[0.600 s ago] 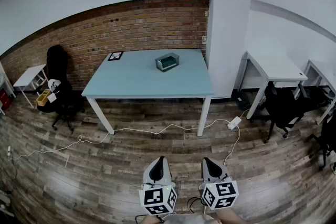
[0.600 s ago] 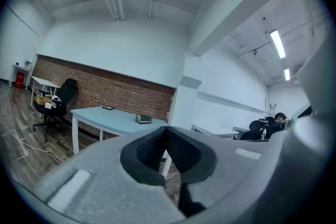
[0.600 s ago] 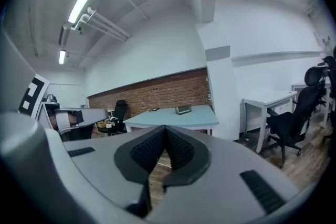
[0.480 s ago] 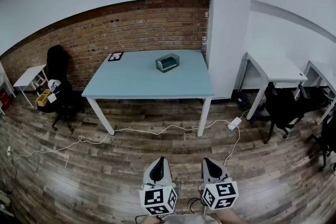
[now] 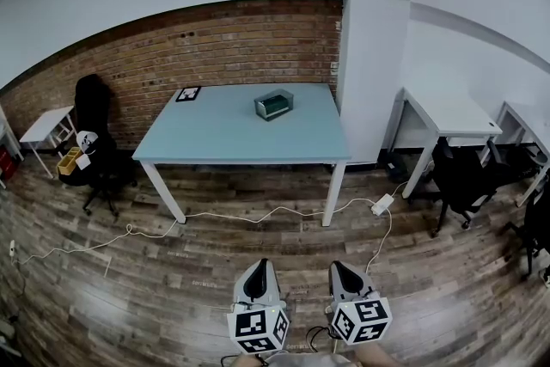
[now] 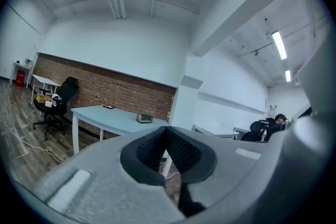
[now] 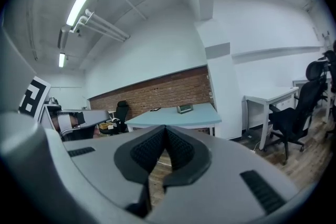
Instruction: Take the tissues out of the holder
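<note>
The tissue holder (image 5: 274, 103), a small grey box with a dark green inside, stands on the pale blue table (image 5: 223, 137) far ahead, toward its back right. It also shows small in the left gripper view as the holder (image 6: 144, 118) and in the right gripper view as the holder (image 7: 184, 108). My left gripper (image 5: 260, 266) and right gripper (image 5: 339, 267) hover side by side over the wooden floor, well short of the table. Both are shut with nothing between the pads (image 6: 167, 131) and pads (image 7: 165, 130).
A white cable (image 5: 258, 215) and a power strip (image 5: 382, 202) lie on the floor before the table. A black office chair (image 5: 103, 163) stands at the left, a white pillar (image 5: 371, 73) right of the table, white desks (image 5: 451, 116) and black chairs (image 5: 468, 176) further right. A brick wall (image 5: 172, 56) backs the table.
The view has shifted very slightly; the grippers stay in the same place at the bottom of the head view, still shut.
</note>
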Available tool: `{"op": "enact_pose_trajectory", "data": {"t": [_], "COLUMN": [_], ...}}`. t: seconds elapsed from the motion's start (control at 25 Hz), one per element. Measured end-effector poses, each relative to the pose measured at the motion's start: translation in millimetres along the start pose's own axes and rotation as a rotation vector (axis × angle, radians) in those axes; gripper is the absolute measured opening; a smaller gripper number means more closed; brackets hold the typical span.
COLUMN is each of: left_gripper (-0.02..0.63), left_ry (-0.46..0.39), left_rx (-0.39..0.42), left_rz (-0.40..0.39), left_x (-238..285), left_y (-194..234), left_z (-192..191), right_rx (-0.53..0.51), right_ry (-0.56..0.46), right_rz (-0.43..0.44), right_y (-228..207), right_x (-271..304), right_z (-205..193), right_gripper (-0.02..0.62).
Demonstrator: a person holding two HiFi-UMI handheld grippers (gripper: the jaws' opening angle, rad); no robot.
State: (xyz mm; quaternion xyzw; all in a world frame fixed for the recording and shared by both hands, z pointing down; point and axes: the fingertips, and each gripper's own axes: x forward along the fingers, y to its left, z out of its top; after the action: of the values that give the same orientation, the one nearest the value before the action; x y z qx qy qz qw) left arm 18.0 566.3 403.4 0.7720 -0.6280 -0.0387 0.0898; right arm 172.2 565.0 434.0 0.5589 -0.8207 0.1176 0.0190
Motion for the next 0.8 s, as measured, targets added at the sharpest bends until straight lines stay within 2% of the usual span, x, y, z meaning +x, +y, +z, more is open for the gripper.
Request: {"op": "enact_pose_trajectory", "data": {"t": [0.6, 0.8], "left_gripper": [0.008, 0.008], "left_ry": [0.027, 0.034], "left_rx": [0.002, 0.006], "left_rz": [-0.014, -0.026], "left_x": [12.9, 25.8], "left_y": [48.5, 51.9], "left_z": [-3.4, -2.9], "right_rx": [0.071, 0.086], "right_ry": [0.014, 0.017], "right_rz": [-0.038, -0.056], "right_y": [17.5, 11.9], "right_x": [27.5, 36.8], "right_z": [-16.8, -17.1], "right_gripper": [0.005, 0.005]}}
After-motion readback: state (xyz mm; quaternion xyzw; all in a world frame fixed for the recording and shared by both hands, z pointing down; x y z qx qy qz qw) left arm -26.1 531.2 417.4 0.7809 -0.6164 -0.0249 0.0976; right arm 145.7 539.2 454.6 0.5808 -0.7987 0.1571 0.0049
